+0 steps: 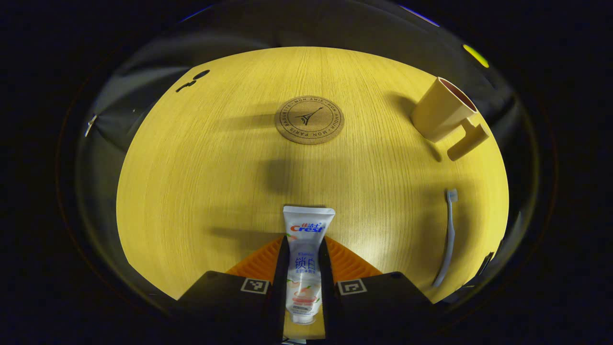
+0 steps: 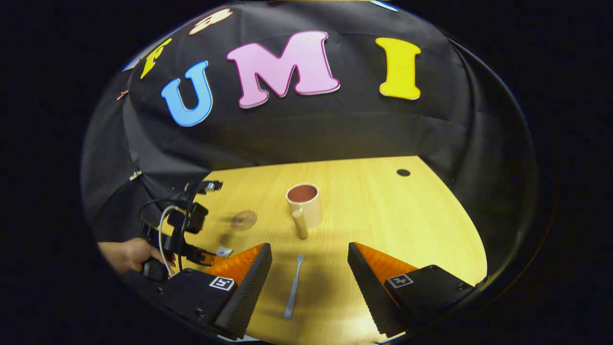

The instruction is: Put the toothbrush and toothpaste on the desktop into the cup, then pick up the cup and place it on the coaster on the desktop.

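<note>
Left gripper [image 1: 303,268] pinches toothpaste [image 1: 306,249] | right gripper [image 2: 309,282] spread over toothbrush [image 2: 293,286] | risk: your tube may slip or knock cup [image 2: 306,203].

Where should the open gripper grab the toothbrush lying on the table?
Grip the toothbrush at mid-handle, coming straight down from above. It lies flat on the desktop, lengthwise between the right gripper's open jaws, head toward the cup. The thin handle probably suits a pinch across its width.

Left gripper view: low, close above bench [image 1: 191,191], facing cork coaster [image 1: 309,120]. Right gripper view: higher, farther back, facing booth wall. Shared: bench, coaster, cup [image 2: 305,203], toothbrush [image 2: 293,286].
</note>
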Motion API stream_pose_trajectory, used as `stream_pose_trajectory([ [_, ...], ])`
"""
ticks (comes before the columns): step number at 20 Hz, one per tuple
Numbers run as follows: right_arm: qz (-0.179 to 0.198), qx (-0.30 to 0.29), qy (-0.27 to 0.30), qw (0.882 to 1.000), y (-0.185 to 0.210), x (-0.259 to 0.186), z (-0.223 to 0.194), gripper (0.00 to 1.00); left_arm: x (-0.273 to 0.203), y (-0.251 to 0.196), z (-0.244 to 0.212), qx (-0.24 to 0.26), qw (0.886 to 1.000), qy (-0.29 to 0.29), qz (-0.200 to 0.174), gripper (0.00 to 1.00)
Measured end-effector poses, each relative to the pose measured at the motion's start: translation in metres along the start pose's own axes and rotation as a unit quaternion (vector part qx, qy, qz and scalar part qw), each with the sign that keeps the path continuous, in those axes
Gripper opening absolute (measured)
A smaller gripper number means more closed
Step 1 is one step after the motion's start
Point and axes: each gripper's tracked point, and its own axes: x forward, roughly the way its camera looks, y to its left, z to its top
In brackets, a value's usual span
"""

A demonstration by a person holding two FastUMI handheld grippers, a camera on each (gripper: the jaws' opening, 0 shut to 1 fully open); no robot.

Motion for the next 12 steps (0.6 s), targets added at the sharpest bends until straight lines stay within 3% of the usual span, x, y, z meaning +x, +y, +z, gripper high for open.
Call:
stream_pose_trajectory([
  [2,0.0,-0.007,0.045,0.999,0.007,0.002,-0.023,0.98,-0.001,0.001,-0.001,0.009,1.0,-0.008,-0.006,0.41],
  [3,0.001,-0.009,0.066,0.998,0.011,0.005,-0.033,0.98,-0.001,0.002,0.0,0.013,1.0,-0.013,-0.01,0.34],
  [8,-0.018,-0.026,0.154,0.988,0.027,0.027,-0.077,0.98,-0.002,0.002,-0.001,0.028,0.999,-0.025,-0.031,0.31],
  [12,-0.042,0.002,0.201,0.979,0.035,0.054,-0.097,0.98,-0.003,0.003,-0.001,0.032,0.997,-0.032,-0.056,0.31],
])
